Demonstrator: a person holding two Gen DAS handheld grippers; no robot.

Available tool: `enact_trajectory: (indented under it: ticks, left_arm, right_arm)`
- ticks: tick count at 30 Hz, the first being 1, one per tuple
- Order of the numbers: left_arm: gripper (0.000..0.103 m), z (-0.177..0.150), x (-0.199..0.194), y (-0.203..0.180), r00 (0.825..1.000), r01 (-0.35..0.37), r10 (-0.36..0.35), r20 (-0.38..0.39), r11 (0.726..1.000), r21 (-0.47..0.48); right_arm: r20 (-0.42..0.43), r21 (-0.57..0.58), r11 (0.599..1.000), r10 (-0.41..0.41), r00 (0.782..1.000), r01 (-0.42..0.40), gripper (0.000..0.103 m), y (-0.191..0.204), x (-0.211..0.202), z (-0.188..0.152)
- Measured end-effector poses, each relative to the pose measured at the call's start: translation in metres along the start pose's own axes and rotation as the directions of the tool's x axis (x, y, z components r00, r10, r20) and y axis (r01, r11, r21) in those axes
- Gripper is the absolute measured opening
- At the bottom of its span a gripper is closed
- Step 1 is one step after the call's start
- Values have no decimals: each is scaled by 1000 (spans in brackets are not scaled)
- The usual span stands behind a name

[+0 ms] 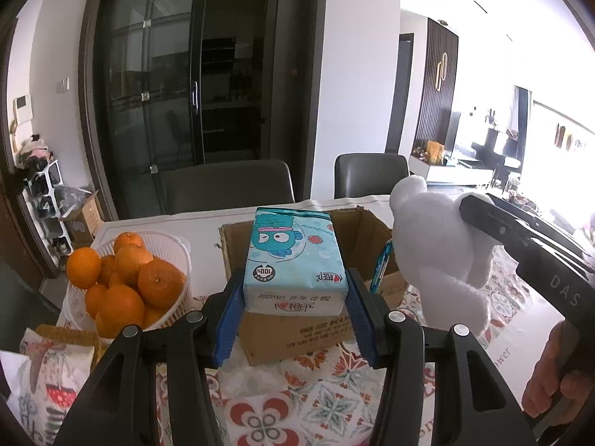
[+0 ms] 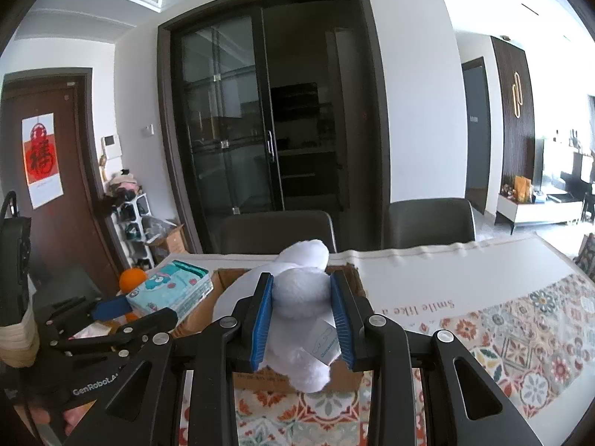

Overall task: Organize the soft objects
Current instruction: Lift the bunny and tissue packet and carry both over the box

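Note:
My left gripper (image 1: 295,297) is shut on a blue tissue pack (image 1: 293,260) with a cartoon print, held above an open cardboard box (image 1: 364,223). My right gripper (image 2: 301,316) is shut on a white plush toy (image 2: 301,290) with a paper tag, held over the same box (image 2: 223,278). In the left wrist view the plush (image 1: 435,245) hangs at the right of the box, with the right gripper's finger (image 1: 494,223) against it. In the right wrist view the tissue pack (image 2: 171,286) and left gripper (image 2: 111,306) are at the left.
A white basket of oranges (image 1: 122,282) stands left of the box. A patterned tablecloth (image 2: 520,334) covers the table. A printed pouch (image 1: 48,371) lies at the near left. Two dark chairs (image 1: 230,186) stand behind the table.

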State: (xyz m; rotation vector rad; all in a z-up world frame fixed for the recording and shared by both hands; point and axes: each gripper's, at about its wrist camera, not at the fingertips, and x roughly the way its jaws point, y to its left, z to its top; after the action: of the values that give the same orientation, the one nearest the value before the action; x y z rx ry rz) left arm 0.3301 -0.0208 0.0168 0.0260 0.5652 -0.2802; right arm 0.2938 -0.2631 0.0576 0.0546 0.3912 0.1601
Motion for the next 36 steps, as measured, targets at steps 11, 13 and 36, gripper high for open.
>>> enact_trajectory:
  ticks: [11, 13, 36]
  left_arm:
    - [52, 17, 33, 16, 1000, 8, -8, -16, 1000, -2]
    - [52, 18, 40, 18, 1000, 5, -5, -18, 1000, 5]
    - [52, 12, 141, 24, 984, 29, -25, -175, 999, 23]
  right_arm:
    - [-7, 22, 1000, 20, 1000, -20, 32, -4, 39, 14]
    - [-17, 30, 999, 21, 1000, -20, 32, -7, 50, 15]
    - [-220, 28, 999, 44, 975, -38, 32, -29, 146, -12]
